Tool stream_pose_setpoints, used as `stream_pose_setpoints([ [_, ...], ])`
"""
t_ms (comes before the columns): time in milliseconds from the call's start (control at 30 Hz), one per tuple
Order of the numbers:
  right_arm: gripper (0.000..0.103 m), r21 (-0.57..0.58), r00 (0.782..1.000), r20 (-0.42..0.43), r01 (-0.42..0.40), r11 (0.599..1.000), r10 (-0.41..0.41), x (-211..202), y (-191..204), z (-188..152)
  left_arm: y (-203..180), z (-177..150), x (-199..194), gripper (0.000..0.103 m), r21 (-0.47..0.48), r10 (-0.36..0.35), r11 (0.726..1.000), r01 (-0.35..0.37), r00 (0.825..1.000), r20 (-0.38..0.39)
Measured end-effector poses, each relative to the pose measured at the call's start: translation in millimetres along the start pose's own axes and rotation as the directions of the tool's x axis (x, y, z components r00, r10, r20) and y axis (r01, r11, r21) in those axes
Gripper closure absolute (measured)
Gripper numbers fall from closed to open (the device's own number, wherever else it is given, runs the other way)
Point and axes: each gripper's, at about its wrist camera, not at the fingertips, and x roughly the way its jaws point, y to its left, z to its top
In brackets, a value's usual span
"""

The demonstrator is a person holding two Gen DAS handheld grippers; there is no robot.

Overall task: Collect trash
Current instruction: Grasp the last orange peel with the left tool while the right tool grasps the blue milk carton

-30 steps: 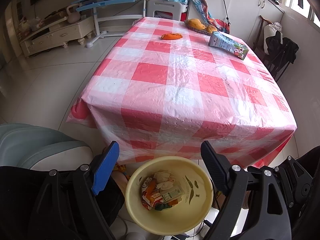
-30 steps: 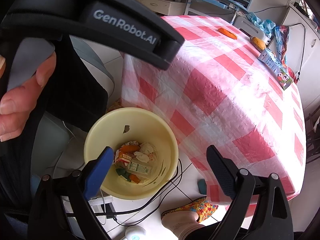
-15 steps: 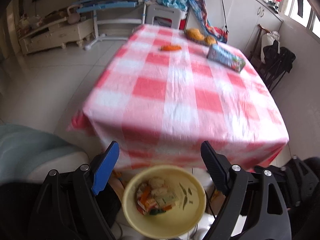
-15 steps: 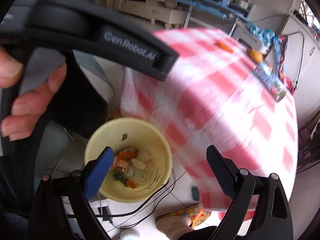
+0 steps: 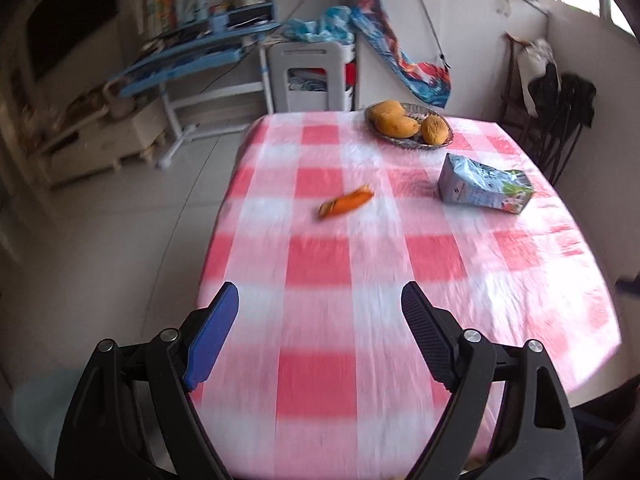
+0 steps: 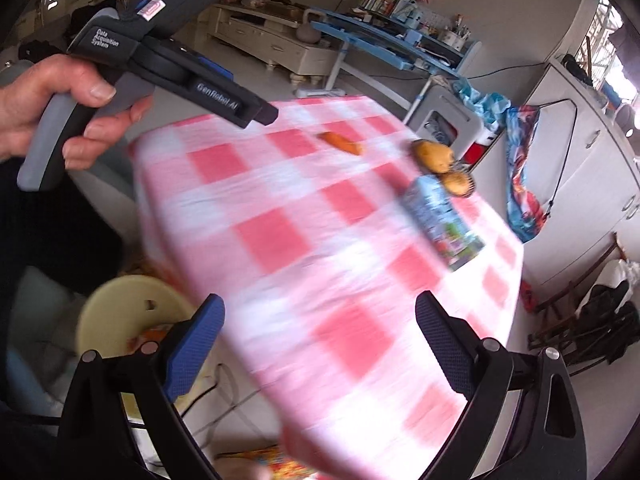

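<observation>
An orange wrapper [image 5: 346, 203] [image 6: 341, 142] lies on the red-and-white checked table [image 5: 316, 376] [image 6: 272, 240]. A blue-grey drink carton [image 5: 485, 189] [image 6: 442, 224] lies on its side further right. My left gripper [image 5: 320, 312] hovers open and empty over the table's near end. My right gripper [image 6: 320, 328] is open and empty above the table's near corner. The yellow trash bin [image 6: 120, 312] with scraps sits on the floor, low on the left of the right wrist view. A hand holds the left gripper's body [image 6: 172, 64] there.
A basket of yellow-brown fruit [image 5: 408, 122] [image 6: 444, 164] stands at the table's far end. A white stool [image 5: 310, 76], a blue desk [image 5: 192, 48], a dark chair [image 5: 560, 100] and white cabinets ring the table. Cables and a patterned slipper [image 6: 276, 466] lie by the bin.
Both grippers have risen and swung forward from above the bin to over the table. The bin has left the left wrist view. The wrapper and carton look nearer. Both jaws stay open.
</observation>
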Motion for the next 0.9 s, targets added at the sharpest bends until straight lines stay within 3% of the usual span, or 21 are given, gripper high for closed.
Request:
stream_pose_setpoints([
  [133,0.011,-0.055,0.999,-0.003,0.036,0.998,-0.036,26,-29,15,-20,31,39,0.023,0.101,0.008,0.995,-0.007,1.000,-0.012],
  [400,0.011,-0.193,0.998,-0.004,0.057,0.979,-0.059,68,-64,44,-44,63,95,0.023,0.253,0.014,0.968,-0.003,0.999,-0.044],
  [567,0.011,-0.235,0.999,-0.035,0.022,0.972,-0.031,98,-90,62,-43,74,117,0.023,0.271,0.004,0.963,0.015,0.998,-0.067],
  [833,0.011,-0.158,0.988,-0.136,-0.091,0.983,0.069,149,-125,69,-51,81,143,0.023,0.330,-0.010,0.943,0.051,0.992,-0.125],
  [900,0.011,-0.151,0.984,-0.158,-0.110,0.982,0.086,158,-126,68,-53,80,149,0.028,0.343,-0.010,0.937,0.061,0.989,-0.147],
])
